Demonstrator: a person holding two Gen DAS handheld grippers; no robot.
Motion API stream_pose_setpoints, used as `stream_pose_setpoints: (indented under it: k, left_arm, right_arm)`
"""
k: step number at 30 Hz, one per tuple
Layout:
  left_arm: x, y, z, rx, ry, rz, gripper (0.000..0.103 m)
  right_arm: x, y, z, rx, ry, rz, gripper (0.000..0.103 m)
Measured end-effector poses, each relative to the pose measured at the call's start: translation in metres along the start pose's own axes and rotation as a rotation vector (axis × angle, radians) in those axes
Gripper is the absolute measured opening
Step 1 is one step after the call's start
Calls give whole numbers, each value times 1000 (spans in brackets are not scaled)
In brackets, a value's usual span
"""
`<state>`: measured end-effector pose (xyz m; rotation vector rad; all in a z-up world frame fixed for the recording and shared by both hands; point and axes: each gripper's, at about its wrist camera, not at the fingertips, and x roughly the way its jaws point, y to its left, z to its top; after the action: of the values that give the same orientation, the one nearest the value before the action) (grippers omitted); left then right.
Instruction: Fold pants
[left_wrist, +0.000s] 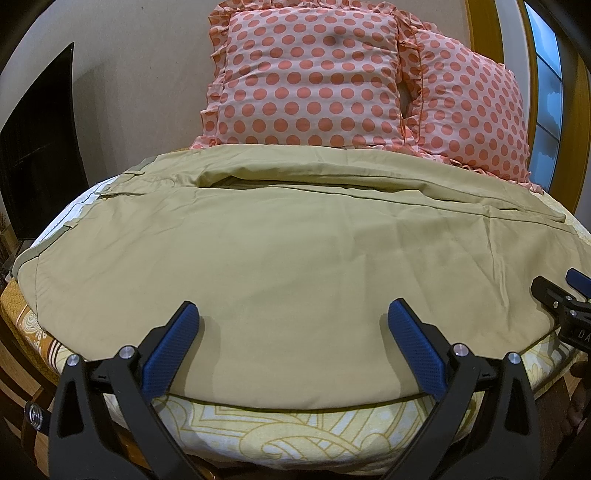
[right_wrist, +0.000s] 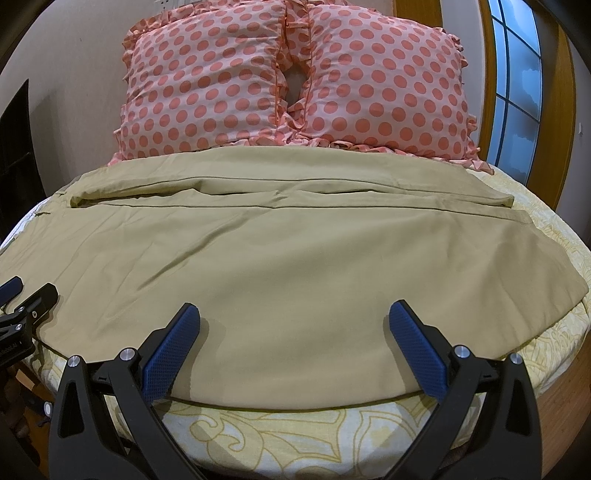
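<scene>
Pants (left_wrist: 280, 251): khaki, laid flat across the bed, waistband end toward the bed's left edge, hem end toward its right edge. One leg is seen folded over the other, with a seam line running lengthwise along the far half.
Pants, near edge: found along the bed's near edge, with a dark piped seam just above the exposed sheet.
Pants, far edge: lies just short of the pillows, at the head of the bed; contact cannot be told.
Bed sheet (left_wrist: 295, 439): yellow-and-white patterned, seen bare in a strip along the near edge and at the right edge of the bed.
Left gripper (left_wrist: 291, 325): blue pads spread wide, nothing pinched. It is held over the near edge of the pants, toward the waistband half.
Right gripper (right_wrist: 295, 325): blue pads spread wide, nothing pinched. It is held over the near edge of the pants, toward the hem half.
Gripper relation: each tool is caught at the edge of the other's view, side by side along the near edge of the bed, apart from one another.
Contact with fabric: cannot be told from either view.
Pillows (right_wrist: 295, 77): two, pink with coral dots and ruffled borders, propped at the head of the bed, touching side by side.
Window (right_wrist: 517, 85): blue panes in a wooden frame, seen past the bed's far right corner.
</scene>
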<state>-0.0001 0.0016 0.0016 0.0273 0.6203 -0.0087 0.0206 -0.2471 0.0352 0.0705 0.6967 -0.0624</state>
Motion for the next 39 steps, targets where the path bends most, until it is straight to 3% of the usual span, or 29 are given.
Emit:
stream_pose_setpoints:
  k: [10, 14, 18, 20, 23, 25, 26, 31, 33, 35, 37, 38, 39]
  left_arm:
    - [4, 0, 5, 11, 30, -10, 101]
    - [3, 5, 14, 21, 71, -39, 101]
    - [-7, 14, 43, 45, -20, 6, 101]
    - [-9, 16, 60, 50, -57, 36, 101]
    - [-3, 22, 84, 22, -78, 46, 101]
    - [1, 25, 92, 2, -77, 48, 101]
    - [4, 26, 96, -11, -74, 47, 101]
    - [19, 25, 104, -17, -52, 45, 101]
    - [25, 24, 103, -10, -37, 51, 101]
    - [30, 24, 103, -8, -25, 55, 101]
    - [31, 28, 103, -19, -22, 54, 101]
    - [31, 30, 103, -26, -24, 53, 101]
    - [31, 32, 104, -36, -26, 51, 101]
  right_arm:
    - [6, -4, 11, -53, 91, 62, 102]
    - [16, -24, 38, -47, 172, 53, 102]
    - [39, -93, 113, 138, 117, -40, 102]
    - [66, -125, 145, 259, 136, -64, 102]
    - [137, -179, 187, 503, 239, -122, 102]
    - [178, -202, 201, 602, 293, -178, 84]
    - [190, -210, 205, 638, 309, -206, 81]
    - [254, -243, 227, 756, 349, -391, 81]
    - [268, -248, 234, 730, 349, -485, 80]
    - [278, -243, 235, 639, 373, -569, 74]
    - [273, -235, 229, 573, 314, -548, 47]
    - [269, -234, 225, 556, 290, -531, 43]
    - [263, -236, 219, 538, 262, -496, 25]
